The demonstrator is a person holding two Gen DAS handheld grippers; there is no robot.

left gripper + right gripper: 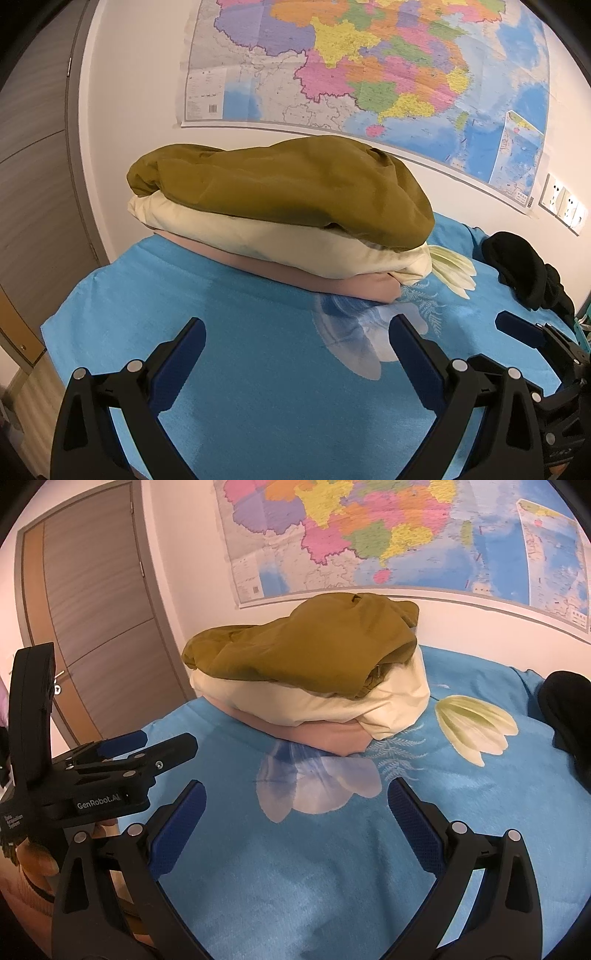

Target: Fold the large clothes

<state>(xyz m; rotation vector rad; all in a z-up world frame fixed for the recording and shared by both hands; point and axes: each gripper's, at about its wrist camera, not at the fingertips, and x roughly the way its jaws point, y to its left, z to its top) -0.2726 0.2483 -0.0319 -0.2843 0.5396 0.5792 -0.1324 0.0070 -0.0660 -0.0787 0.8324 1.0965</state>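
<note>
A stack of folded clothes sits on the blue blanket [258,387]: an olive garment [288,188] on top, a cream one [258,240] under it, a pink one [351,282] at the bottom. The right wrist view shows the same olive garment [306,646], cream one [369,701] and pink one [325,734]. An unfolded black garment [524,273] lies to the right of the stack. My left gripper [295,332] is open over bare blanket, short of the stack. My right gripper [295,794] is also open and empty, beside the left gripper [170,738].
The blanket [332,886] has flower prints and covers a bed against a white wall with a large map [369,62]. A grey door [96,609] stands at the left. Wall sockets [561,203] sit at the right. A hand [37,856] holds the left gripper.
</note>
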